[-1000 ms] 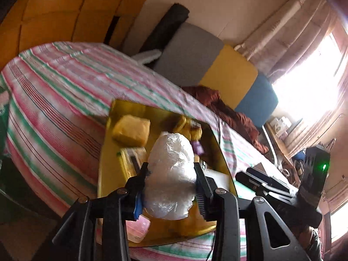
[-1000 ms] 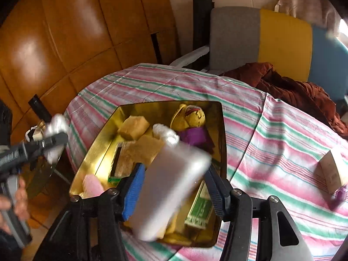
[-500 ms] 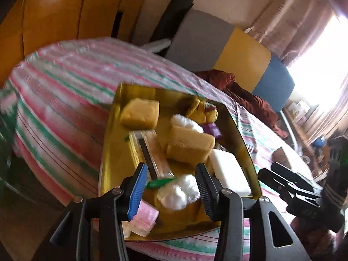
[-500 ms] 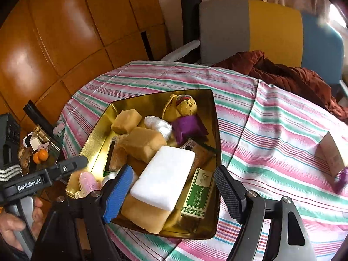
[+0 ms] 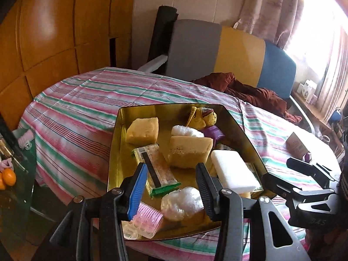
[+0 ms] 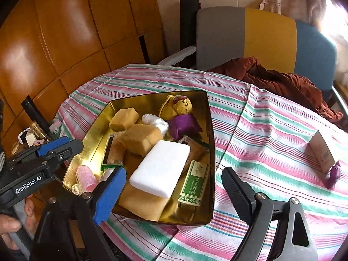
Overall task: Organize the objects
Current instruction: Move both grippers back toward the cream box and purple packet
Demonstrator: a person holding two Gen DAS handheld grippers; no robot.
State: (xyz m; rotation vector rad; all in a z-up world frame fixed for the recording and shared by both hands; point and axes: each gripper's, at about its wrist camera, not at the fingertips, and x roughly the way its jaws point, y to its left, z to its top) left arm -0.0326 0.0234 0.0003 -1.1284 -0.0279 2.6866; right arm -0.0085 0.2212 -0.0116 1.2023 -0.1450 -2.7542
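A gold tray [image 5: 115, 152] [image 6: 209, 143] on the striped table holds several items: yellow sponges [image 5: 143, 130] [image 6: 140, 138], a white block [image 5: 232, 171] [image 6: 161, 168], a clear-wrapped white bundle [image 5: 182, 202], a pink hair roller [image 5: 143, 221] [image 6: 86, 178], a green packet [image 6: 194, 182] and a yellow doll [image 6: 178, 106]. My left gripper [image 5: 169, 193] is open and empty above the tray's near edge. My right gripper [image 6: 174, 198] is open and empty over the tray's near right corner.
A small cardboard box [image 6: 322, 152] and a purple piece [image 6: 333, 174] lie on the tablecloth at the right. A brown cloth [image 6: 282, 82] and a grey-yellow-blue chair back [image 6: 261, 39] stand behind the table. A glass side table [image 5: 13, 169] with oranges stands at the left.
The left gripper opened and left the wrapped white bundle in the tray. The right gripper opened and left the white block on the sponges. Both grippers pulled back.
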